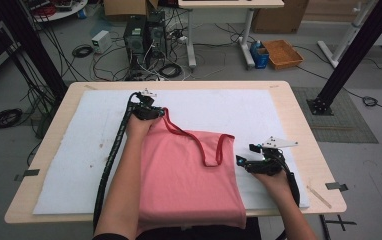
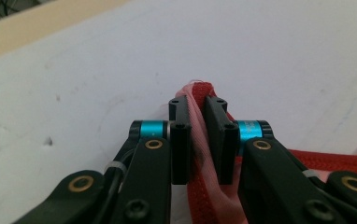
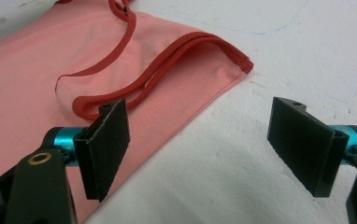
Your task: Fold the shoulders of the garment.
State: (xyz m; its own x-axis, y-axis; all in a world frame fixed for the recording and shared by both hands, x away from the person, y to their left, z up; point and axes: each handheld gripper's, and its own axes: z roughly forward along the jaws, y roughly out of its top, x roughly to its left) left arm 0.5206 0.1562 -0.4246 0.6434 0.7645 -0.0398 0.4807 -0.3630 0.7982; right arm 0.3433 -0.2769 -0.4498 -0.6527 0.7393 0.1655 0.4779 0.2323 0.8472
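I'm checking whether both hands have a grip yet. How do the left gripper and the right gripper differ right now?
The left gripper is shut on the pink top, pinching its red-trimmed far corner; the right gripper is open and holds nothing. The left sits at the top's far left corner; the right rests on the white mat beside its right edge, one jaw over the cloth. Both have black jaws and trailing cables.

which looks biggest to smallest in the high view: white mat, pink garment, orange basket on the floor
1. white mat
2. pink garment
3. orange basket, though it sits farther from the camera, so its true size is unsure.
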